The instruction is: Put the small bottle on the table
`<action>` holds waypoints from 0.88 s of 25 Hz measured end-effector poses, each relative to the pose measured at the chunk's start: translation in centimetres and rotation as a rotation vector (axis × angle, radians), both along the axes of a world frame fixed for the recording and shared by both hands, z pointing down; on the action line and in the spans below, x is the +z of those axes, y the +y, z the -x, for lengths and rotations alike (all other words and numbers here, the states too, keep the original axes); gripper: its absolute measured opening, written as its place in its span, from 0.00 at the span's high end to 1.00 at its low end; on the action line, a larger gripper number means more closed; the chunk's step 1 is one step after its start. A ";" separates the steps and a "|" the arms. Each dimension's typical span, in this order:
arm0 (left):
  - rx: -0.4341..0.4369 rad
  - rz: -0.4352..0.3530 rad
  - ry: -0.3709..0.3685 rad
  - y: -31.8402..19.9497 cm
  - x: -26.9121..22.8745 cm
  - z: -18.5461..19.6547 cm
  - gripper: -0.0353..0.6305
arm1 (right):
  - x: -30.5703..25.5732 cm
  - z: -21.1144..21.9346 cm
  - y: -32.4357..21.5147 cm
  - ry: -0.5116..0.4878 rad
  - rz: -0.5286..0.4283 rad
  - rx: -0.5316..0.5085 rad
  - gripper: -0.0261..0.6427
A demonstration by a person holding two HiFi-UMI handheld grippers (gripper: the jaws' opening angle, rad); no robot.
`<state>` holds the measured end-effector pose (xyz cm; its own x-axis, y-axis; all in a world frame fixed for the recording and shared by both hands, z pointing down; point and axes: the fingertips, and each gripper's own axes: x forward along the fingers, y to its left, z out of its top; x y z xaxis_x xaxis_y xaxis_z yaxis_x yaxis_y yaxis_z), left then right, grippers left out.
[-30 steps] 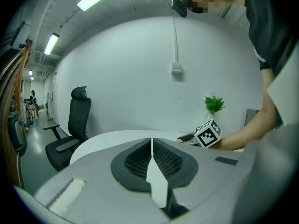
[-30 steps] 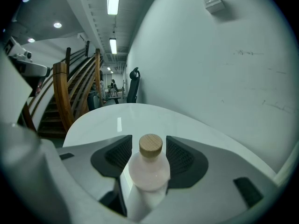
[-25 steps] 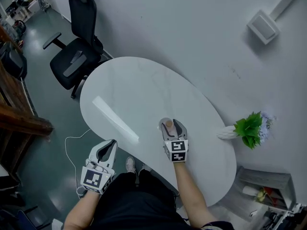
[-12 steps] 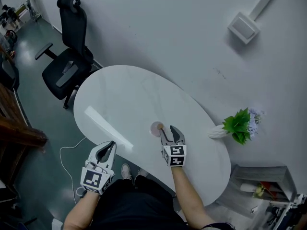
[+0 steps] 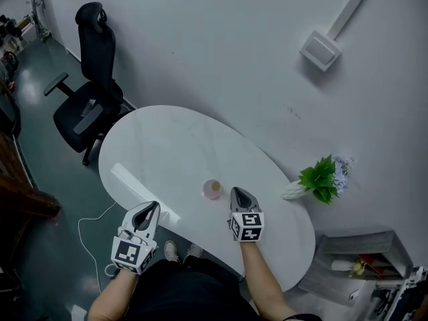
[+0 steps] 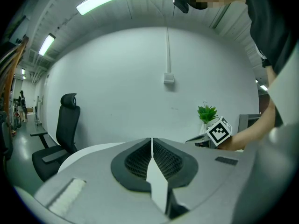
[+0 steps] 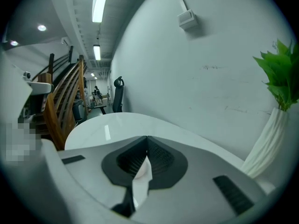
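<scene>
Head view: the bottle point(image 5: 212, 189) stands upright on the white table point(image 5: 147, 146), toward its near edge, free of both tools. The right gripper point(image 5: 239, 194) lies just beside it at the bottle's 3 o'clock, not touching; its jaws have just been closing and now meet, clenched with nothing between them. The left gripper point(image 5: 152, 208) hangs off the table's near edge, at the bottle's 7 o'clock, well apart from it, jaws pressed together and empty. A plant point(image 5: 322, 178) in a pale vase point(image 5: 292, 190) sits at the table's 3 o'clock end, against the wall; a black chair point(image 5: 87, 105) stands on the floor at the table's 10 o'clock. Left gripper view: the two jaws meet along one thin seam, holding nothing; beyond them the right gripper's marker cube shows at 2 o'clock, with the plant above it and the chair at 9 o'clock. Right gripper view: the jaws are shut tip to tip, nothing gripped; the tabletop stretches ahead, the vase and leaves stand at 3 o'clock, and the bottle does not show here.
</scene>
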<state>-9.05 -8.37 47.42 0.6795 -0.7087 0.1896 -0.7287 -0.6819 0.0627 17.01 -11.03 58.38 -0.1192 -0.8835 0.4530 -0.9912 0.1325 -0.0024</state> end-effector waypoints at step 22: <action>-0.026 -0.084 0.039 -2.5 -3.9 1.0 0.93 | -18.0 0.9 -0.3 0.008 -0.348 -0.068 0.95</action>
